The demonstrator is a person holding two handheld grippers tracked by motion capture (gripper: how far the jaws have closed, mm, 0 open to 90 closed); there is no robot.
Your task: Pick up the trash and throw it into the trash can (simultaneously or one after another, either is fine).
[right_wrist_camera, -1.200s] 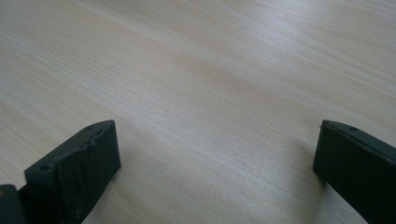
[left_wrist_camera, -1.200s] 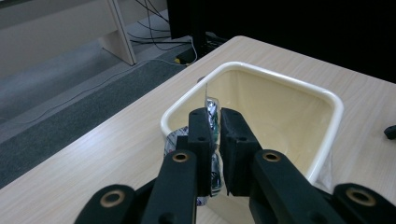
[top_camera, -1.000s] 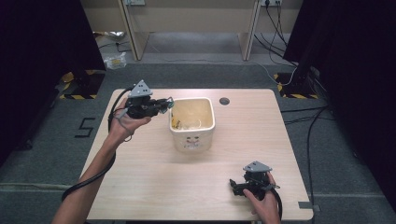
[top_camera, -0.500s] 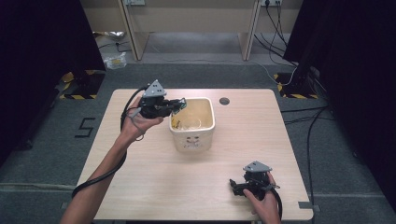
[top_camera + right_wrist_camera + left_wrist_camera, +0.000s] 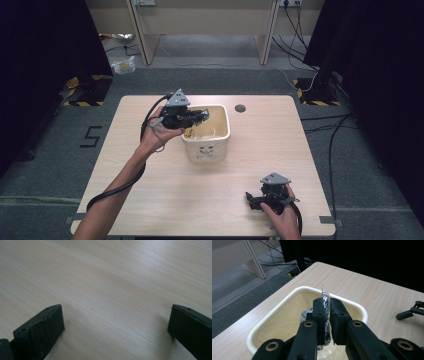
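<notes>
A cream plastic bin (image 5: 220, 145) stands in the middle of the wooden table (image 5: 250, 160). My left gripper (image 5: 199, 116) reaches over the bin's left rim, shut on a thin silvery-green wrapper packet (image 5: 204, 115). The left gripper view has the jaws pinching that packet (image 5: 325, 295) edge-up above the bin's (image 5: 287, 298) inside, where more crumpled wrappers (image 5: 306, 315) lie. My right gripper (image 5: 252, 197) rests low at the table's near right corner. Its jaws stand wide open over bare wood (image 5: 115, 315) with nothing between them.
A small dark round cap (image 5: 240, 107) sits in the tabletop behind the bin. Cables (image 5: 325, 125) trail on the grey floor to the right. Desk legs (image 5: 142, 45) stand beyond the far edge. The right gripper (image 5: 409, 312) appears far right in the left gripper view.
My left hand has carried the packet rightward, from beside the bin's left wall to over its rim. The right hand has kept still.
</notes>
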